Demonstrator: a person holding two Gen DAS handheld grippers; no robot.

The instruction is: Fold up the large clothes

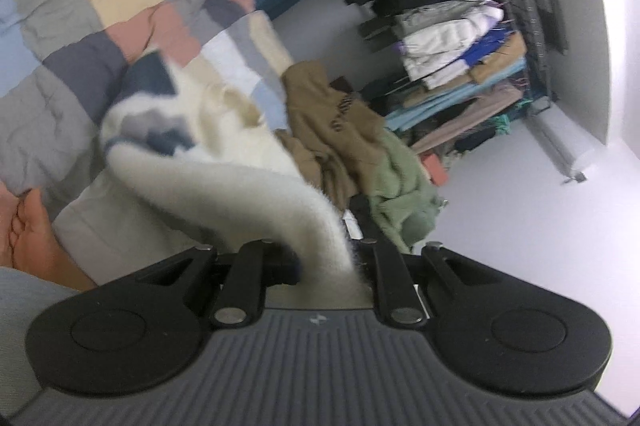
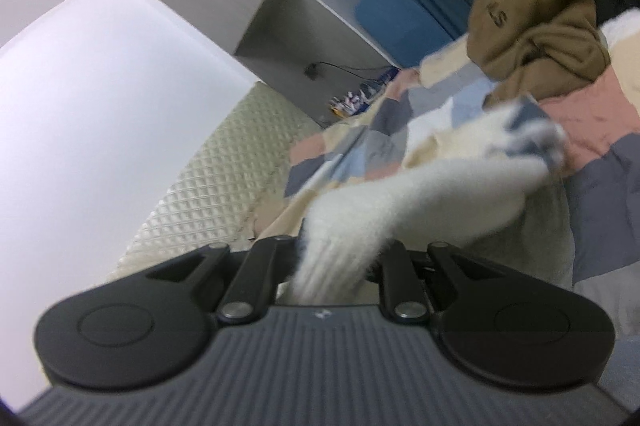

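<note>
A patchwork quilt (image 1: 80, 38) covers the bed and carries everything; on it lies the fuzzy cream sweater (image 1: 224, 182), the garment being folded, stretched between both tools and lifted partly off the quilt; beyond it sits a heap of a brown hoodie (image 1: 332, 114) and a green fleece (image 1: 400, 186); the left tongs (image 1: 320, 262) pinch one cream edge, the right tongs (image 2: 336, 262) pinch a ribbed cream edge, probably the hem or a cuff; the knit is soft and bunched at its far end, so a sharp pull could let it slip from either pinch, or drag it into the heap; only the left view shows the clothes rack (image 1: 452, 58) and a bare hand (image 1: 28, 238); only the right view shows the waffle-textured mat (image 2: 216, 178) beside the quilt
</note>
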